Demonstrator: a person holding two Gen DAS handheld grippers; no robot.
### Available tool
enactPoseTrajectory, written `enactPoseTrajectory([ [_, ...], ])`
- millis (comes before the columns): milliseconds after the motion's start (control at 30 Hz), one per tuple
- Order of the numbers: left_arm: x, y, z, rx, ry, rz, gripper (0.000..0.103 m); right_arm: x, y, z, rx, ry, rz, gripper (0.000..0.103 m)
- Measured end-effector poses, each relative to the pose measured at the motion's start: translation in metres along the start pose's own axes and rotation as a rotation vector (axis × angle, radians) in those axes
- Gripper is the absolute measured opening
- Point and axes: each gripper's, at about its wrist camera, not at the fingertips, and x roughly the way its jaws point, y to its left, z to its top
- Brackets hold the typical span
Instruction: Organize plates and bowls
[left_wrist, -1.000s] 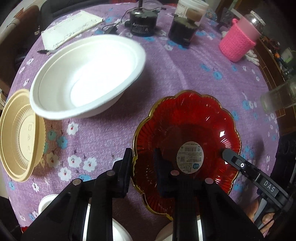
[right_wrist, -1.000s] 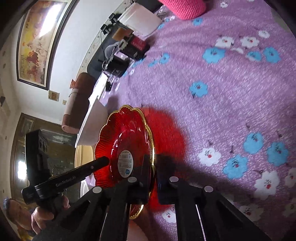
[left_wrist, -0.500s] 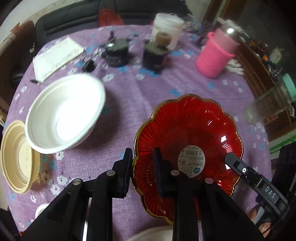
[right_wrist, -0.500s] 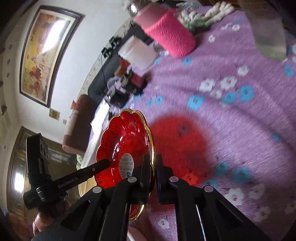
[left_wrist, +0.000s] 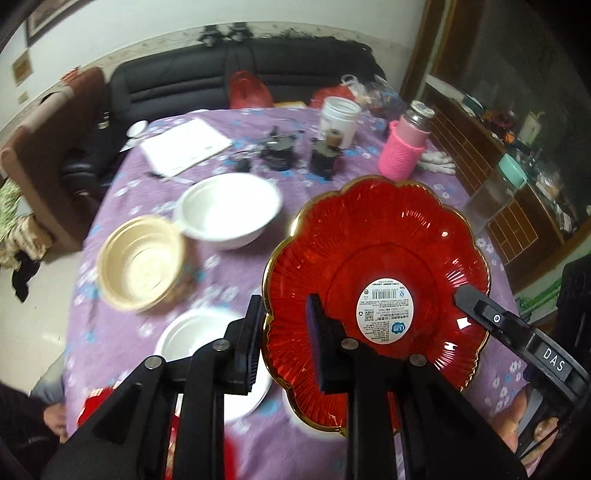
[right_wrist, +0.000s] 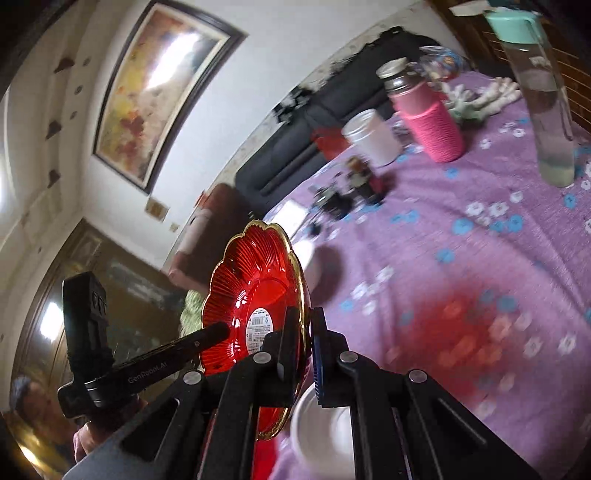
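Gripping the red plate (left_wrist: 376, 258) by its gold rim, the left gripper (left_wrist: 284, 347) and the right gripper (right_wrist: 304, 339) are both clenched on it from opposite sides. It hangs above the purple tablecloth (left_wrist: 147, 192) (a barcode sticker sits at its centre). On the cloth stand a white bowl (left_wrist: 231, 210) and a beige bowl (left_wrist: 142, 258), near each other, perhaps touching; the blur hides it.
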Motion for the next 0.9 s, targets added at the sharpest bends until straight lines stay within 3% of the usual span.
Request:
enactPoseTrajectory([
  [400, -0.047, 0.098, -0.112, -0.193, 0.020, 0.103, 0.021, 0.036, 0.083, -0.100, -0.131, 0.192, 0.095, 0.006],
  [733, -0.048, 0.148, -0.180, -0.306, 0.064, 0.166, 0.020, 0.080, 0.118, -0.177, -0.220, 0.354, 0.099, 0.006],
  [900, -0.028, 0.171, -0.198, -0.345, 0.131, 0.181, 0.021, 0.104, 0.125, -0.201, -0.257, 0.414, 0.062, 0.006],
])
